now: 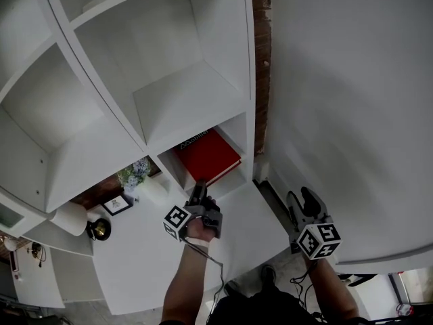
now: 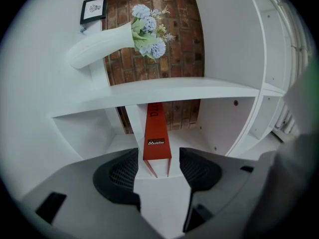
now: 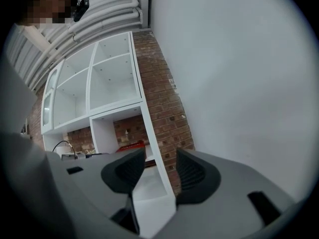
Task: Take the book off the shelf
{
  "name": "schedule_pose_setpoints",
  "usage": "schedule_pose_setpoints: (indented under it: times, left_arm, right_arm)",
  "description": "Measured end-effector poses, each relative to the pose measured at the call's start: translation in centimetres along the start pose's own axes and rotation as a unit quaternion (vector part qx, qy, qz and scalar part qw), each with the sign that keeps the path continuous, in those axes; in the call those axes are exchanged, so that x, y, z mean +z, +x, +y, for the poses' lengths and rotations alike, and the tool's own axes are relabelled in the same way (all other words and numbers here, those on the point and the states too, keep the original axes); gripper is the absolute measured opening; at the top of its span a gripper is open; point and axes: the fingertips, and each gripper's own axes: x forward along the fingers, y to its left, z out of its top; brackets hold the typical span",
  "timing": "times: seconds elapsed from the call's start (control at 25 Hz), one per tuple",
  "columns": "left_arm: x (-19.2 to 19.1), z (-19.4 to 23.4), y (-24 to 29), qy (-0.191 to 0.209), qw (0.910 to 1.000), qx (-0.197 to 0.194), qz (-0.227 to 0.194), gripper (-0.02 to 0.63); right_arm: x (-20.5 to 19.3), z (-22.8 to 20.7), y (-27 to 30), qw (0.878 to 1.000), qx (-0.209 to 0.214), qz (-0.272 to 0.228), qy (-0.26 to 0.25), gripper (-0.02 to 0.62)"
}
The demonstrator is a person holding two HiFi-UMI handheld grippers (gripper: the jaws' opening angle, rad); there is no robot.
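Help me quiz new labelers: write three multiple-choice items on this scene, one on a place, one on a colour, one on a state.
1. Where is the book?
A. inside a cubby of the shelf
B. on top of the shelf
C. under the shelf

2. What colour is the book?
A. blue
B. red
C. green

3. How is the left tool?
A. shut on the book
B. shut, empty
C. open, gripping nothing

Answers:
1 A: the head view shows the book lying flat inside a cubby.
2 B: its cover and spine are red in every view.
3 C: the left gripper view shows the jaws apart, with the pads clear of the book's near end.
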Motion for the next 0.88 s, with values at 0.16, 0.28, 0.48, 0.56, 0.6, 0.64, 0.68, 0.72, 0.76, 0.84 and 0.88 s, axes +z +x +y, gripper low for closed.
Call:
schedule_pose_setpoints:
  times: [0.16, 0.28, 0.48, 0.56, 0.6, 0.64, 0.68, 0.72, 0.76, 0.84, 0.88]
  left_arm:
    - [0.1, 0.3, -0.1, -0.008, 1.0, 0.0, -0.005, 0.167]
    - [-0.3, 0.4, -0.5, -0.009, 0.9999, -0.003, -0.004, 0.167]
    - [-1.0, 0.3, -1.9, -0.01, 0.9999, -0.004, -0.003, 0.167]
    - [-1.2, 0.3, -2.6, -0.011, 0.9999, -0.004, -0.003, 0.167]
    - [-1.3, 0.3, -3.0, -0.011, 0.9999, -0.004, -0.003, 0.167]
    - [-1.4, 0.3, -3.3, -0.011, 0.9999, -0.004, -0.004, 0.167]
    - [-1.5, 0.3, -3.6, -0.011, 0.9999, -0.005, -0.004, 0.167]
    - [-1.5, 0.3, -3.9, -0.01, 0.9999, -0.005, -0.004, 0.167]
    - [-1.5, 0.4, -4.1, -0.01, 0.9999, -0.005, -0.005, 0.167]
    - [-1.5, 0.4, -4.4, -0.01, 0.9999, -0.006, -0.007, 0.168]
    - [-1.5, 0.4, -4.5, -0.011, 0.9999, -0.008, -0.009, 0.168]
  right_arm:
    - [-0.2, -0.5, -0.3, 1.0, -0.007, 0.0, 0.003, 0.182]
    - [-0.5, -0.6, -0.3, 1.0, -0.007, 0.003, 0.001, 0.175]
    - [-1.0, 0.2, 0.0, 1.0, 0.009, 0.01, 0.004, 0.172]
    - [-1.2, 0.6, 0.1, 1.0, 0.017, 0.012, 0.004, 0.17]
    - [-1.3, 0.8, 0.2, 1.0, 0.021, 0.013, 0.005, 0.17]
    - [-1.3, 1.0, 0.2, 1.0, 0.024, 0.015, 0.005, 0.17]
    - [-1.4, 1.2, 0.2, 1.0, 0.027, 0.015, 0.005, 0.169]
    - [-1.4, 1.4, 0.3, 0.999, 0.03, 0.016, 0.006, 0.169]
    - [-1.4, 1.6, 0.3, 0.999, 0.032, 0.016, 0.006, 0.169]
    - [-1.3, 1.7, 0.2, 0.999, 0.035, 0.015, 0.005, 0.167]
    - [-1.3, 1.7, 0.1, 0.999, 0.035, 0.014, 0.005, 0.167]
